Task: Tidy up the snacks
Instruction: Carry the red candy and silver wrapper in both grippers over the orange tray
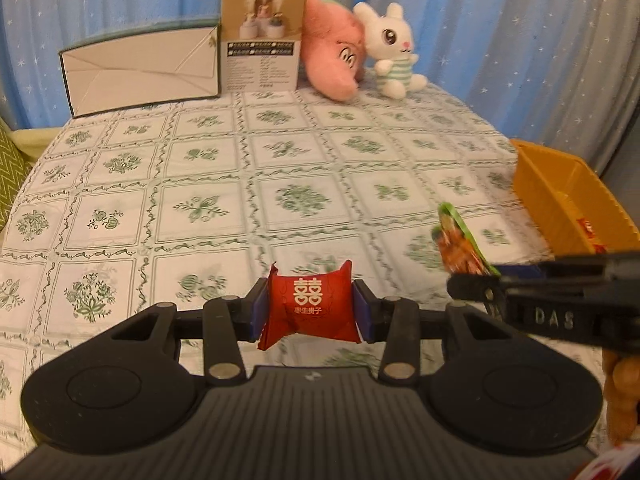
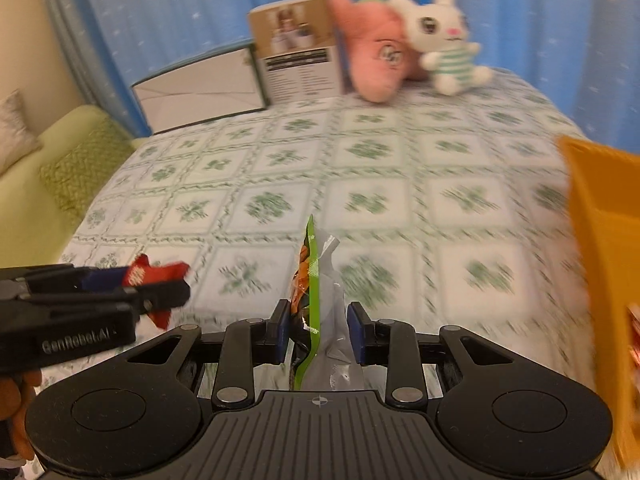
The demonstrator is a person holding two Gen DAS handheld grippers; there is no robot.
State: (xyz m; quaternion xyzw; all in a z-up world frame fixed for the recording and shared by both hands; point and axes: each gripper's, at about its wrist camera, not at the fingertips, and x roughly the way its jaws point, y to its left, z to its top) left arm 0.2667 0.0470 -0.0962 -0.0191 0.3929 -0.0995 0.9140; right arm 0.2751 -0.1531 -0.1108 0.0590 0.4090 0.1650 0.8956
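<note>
My left gripper [image 1: 310, 312] is shut on a red candy packet [image 1: 310, 306] with white characters, held above the tablecloth; the packet also shows in the right wrist view [image 2: 154, 276]. My right gripper [image 2: 316, 330] is shut on a green and silver snack packet [image 2: 316, 292], held upright on its edge; this packet also shows in the left wrist view [image 1: 460, 244]. An orange bin [image 1: 560, 192] stands at the right of the table and holds a red packet [image 1: 590, 230]. The bin shows blurred in the right wrist view [image 2: 600, 216].
A table with a green floral tablecloth [image 1: 280, 160]. At the back stand a flat white box [image 1: 144, 70], a tall product box [image 1: 262, 38], a pink plush [image 1: 332, 52] and a white bunny plush [image 1: 394, 50]. A green sofa [image 2: 48, 176] is at the left.
</note>
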